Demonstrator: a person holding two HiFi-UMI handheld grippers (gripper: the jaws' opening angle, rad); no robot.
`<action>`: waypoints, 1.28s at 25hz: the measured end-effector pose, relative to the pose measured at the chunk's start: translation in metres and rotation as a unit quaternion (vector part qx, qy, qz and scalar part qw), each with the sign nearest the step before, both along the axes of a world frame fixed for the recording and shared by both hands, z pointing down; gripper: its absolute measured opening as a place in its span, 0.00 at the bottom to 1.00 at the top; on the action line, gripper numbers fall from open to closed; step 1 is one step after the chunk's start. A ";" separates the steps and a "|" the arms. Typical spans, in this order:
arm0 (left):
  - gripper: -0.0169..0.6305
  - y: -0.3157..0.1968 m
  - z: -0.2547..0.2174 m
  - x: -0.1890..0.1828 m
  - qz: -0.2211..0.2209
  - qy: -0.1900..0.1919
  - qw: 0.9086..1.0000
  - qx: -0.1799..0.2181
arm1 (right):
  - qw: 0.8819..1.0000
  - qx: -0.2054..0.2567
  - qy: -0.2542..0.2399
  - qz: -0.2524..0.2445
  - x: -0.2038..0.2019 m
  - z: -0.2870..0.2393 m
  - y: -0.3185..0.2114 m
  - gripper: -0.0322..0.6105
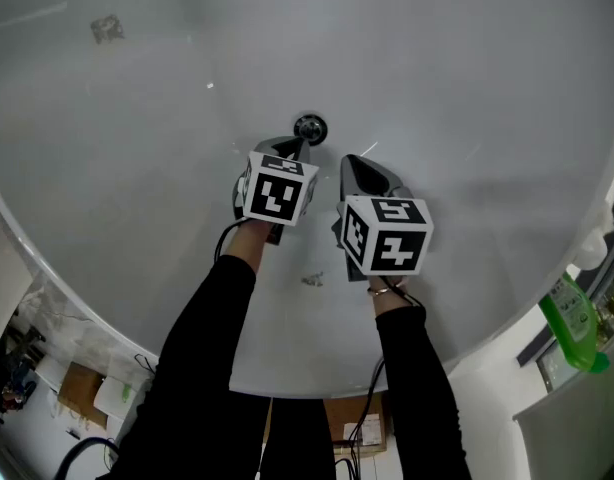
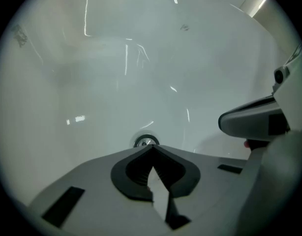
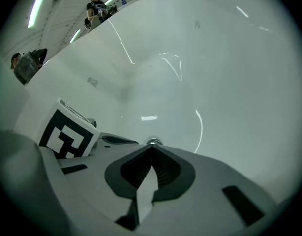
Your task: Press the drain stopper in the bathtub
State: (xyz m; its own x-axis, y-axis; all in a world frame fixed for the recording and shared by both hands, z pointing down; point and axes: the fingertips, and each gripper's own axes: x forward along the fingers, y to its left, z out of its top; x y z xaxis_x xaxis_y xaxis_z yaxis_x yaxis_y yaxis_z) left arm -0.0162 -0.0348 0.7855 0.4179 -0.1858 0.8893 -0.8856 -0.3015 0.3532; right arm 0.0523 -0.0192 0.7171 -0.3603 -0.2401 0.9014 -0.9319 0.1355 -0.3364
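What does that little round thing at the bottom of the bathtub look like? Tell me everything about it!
The drain stopper is a small round disc, shiny like metal, with a bright ring around a darker middle. It sits flat in the floor of the white bathtub. The closed tip of the left gripper is right beside it and covers its near edge. Whether they touch cannot be told. The right gripper, closed too, is a little further off.

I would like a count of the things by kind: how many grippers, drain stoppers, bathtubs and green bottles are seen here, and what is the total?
grippers: 2 (left gripper, right gripper)
drain stopper: 1
bathtub: 1
green bottle: 1
total: 5
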 end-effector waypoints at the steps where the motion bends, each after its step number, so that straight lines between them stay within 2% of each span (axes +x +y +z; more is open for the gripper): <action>1: 0.03 -0.002 -0.006 0.000 -0.001 0.001 1.000 0.003 | 1.000 0.001 0.001 -0.003 -0.001 -0.003 0.000 0.05; 11: 0.03 -0.013 -0.069 -0.009 -0.006 0.011 1.000 0.028 | 1.000 0.016 0.008 -0.011 -0.005 -0.044 -0.006 0.05; 20: 0.03 -0.020 -0.143 -0.007 -0.016 0.024 0.997 0.074 | 0.999 0.041 -0.003 -0.014 -0.001 -0.091 -0.004 0.05; 32: 0.03 0.000 -0.215 -0.018 -0.031 0.033 0.994 0.099 | 0.998 0.062 -0.008 -0.016 0.002 -0.144 0.014 0.05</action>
State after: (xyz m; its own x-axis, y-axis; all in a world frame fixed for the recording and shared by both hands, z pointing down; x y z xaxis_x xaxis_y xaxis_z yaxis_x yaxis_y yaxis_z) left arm -0.0347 -0.0350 0.5707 0.4556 -0.3814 0.8043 -0.8820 -0.3159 0.3498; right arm 0.0547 -0.0052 0.5727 -0.3841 -0.3373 0.8595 -0.9209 0.2068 -0.3304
